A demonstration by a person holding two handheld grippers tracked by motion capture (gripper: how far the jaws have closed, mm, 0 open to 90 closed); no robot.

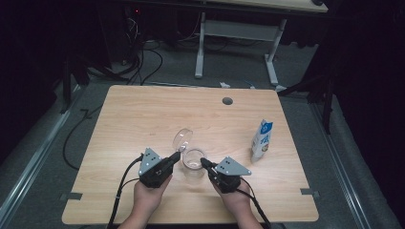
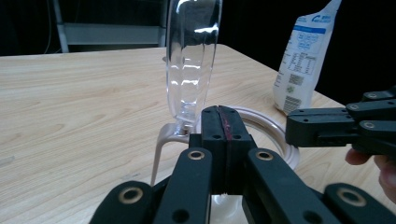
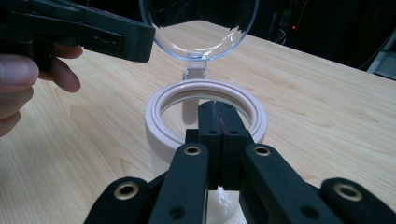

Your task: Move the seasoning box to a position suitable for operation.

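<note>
I am keeping both tools clenched, jaws pressed together, nothing grasped. The left gripper (image 1: pixel 177 157) is sitting at the jar (image 1: pixel 193 162) beside its hinge; the right gripper (image 1: pixel 204 163) is sitting at the jar's opposite rim. The jar is standing near the tabletop's (image 1: pixel 143 114) front edge, its clear lid (image 1: pixel 182 138) standing open. A milk carton (image 1: pixel 262 139) is standing towards the right edge.
</note>
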